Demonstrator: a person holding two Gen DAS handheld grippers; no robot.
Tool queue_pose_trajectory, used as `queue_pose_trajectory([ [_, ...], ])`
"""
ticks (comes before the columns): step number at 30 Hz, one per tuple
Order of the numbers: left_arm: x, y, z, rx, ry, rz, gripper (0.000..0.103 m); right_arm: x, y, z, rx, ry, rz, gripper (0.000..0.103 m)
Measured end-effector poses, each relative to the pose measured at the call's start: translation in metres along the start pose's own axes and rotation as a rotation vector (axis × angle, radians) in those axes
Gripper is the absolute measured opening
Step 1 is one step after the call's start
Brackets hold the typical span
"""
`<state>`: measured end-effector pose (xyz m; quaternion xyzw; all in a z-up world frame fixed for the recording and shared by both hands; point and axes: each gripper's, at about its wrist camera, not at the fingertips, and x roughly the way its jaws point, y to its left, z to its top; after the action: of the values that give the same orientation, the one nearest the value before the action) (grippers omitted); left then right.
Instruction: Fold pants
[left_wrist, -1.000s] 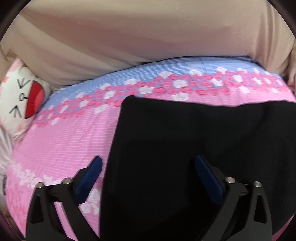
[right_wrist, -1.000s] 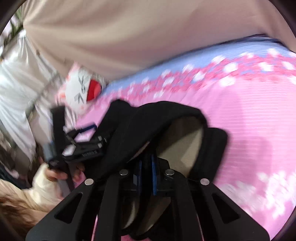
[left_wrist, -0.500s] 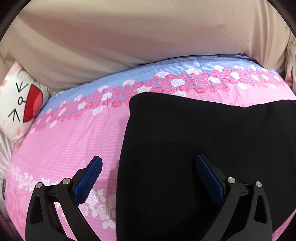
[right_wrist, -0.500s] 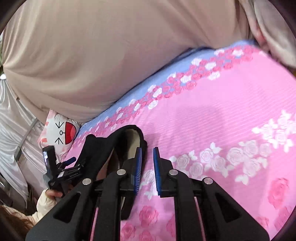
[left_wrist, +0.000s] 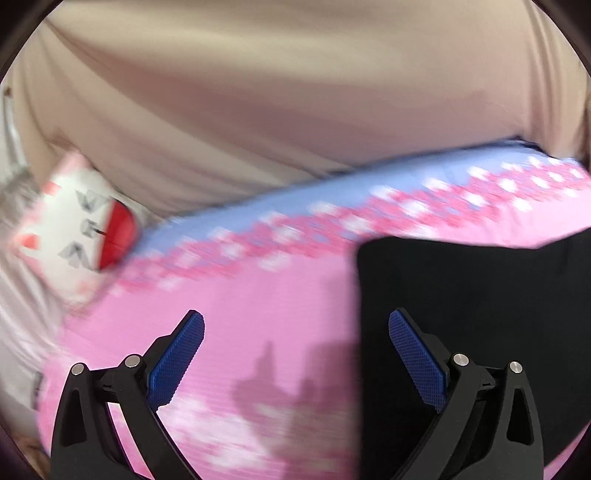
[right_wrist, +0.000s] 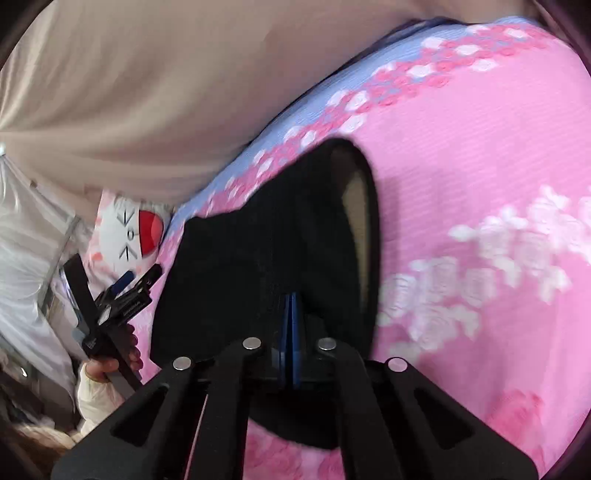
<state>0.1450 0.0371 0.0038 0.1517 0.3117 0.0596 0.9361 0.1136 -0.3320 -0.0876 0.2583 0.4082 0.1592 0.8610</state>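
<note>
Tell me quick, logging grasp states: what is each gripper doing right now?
Left gripper: open, holding nothing.
Right gripper: closed on the black pants.

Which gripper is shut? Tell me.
The right gripper: its blue pads meet over the black pants. The left gripper is wide open, holding nothing.

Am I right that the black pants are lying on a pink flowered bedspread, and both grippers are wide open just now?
Not quite. Only the left gripper is wide open, as the left wrist view shows. In the right wrist view the right gripper is shut on the black pants, which do lie on the pink flowered bedspread.
</note>
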Motion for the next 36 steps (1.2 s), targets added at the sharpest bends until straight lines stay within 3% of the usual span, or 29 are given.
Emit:
queue_pose_trajectory([
  [4,0.000,0.038,0.003,-0.056,-0.009,0.042,0.098,0.015,0.073,0.019,-0.130,0.023,0.082,0.010],
  [6,0.002,0.054,0.000,-0.114,0.005,0.039,0.098,0.047,0.112,0.028,-0.207,0.070,0.083,0.011],
  [10,0.007,0.070,-0.013,-0.158,0.038,0.023,0.098,0.158,0.182,0.040,-0.364,0.203,-0.012,0.011],
  [13,0.009,0.078,-0.024,-0.156,0.055,0.022,0.098,0.244,0.200,0.037,-0.400,0.311,-0.086,0.011],
  [18,0.019,0.091,-0.035,-0.168,0.089,0.024,0.098,0.277,0.223,0.025,-0.471,0.273,-0.070,0.009],
  [20,0.021,0.091,-0.032,-0.187,0.096,-0.003,0.098,0.265,0.233,0.020,-0.506,0.225,-0.078,0.012],
  [22,0.017,0.089,-0.028,-0.198,0.087,-0.050,0.098,0.220,0.227,0.021,-0.430,0.162,0.019,0.011],
  [23,0.012,0.086,-0.026,-0.197,0.079,-0.069,0.098,0.199,0.220,0.022,-0.405,0.128,0.022,0.011],
  [26,-0.008,0.070,-0.023,-0.176,0.044,-0.176,0.098,0.128,0.167,0.025,-0.275,-0.011,-0.104,0.012],
  [29,-0.028,0.037,-0.025,-0.115,0.016,-0.283,0.098,0.069,0.112,0.022,-0.126,-0.092,-0.166,0.012],
  [33,-0.027,-0.011,-0.038,0.013,0.045,-0.287,0.098,0.006,0.056,-0.005,0.005,-0.134,-0.232,0.013],
  [35,-0.019,-0.029,-0.049,0.065,0.079,-0.259,0.098,-0.011,0.043,-0.015,0.016,-0.139,-0.221,0.031],
  [36,-0.017,-0.032,-0.053,0.069,0.089,-0.254,0.098,-0.015,0.038,-0.021,0.026,-0.139,-0.196,0.065],
])
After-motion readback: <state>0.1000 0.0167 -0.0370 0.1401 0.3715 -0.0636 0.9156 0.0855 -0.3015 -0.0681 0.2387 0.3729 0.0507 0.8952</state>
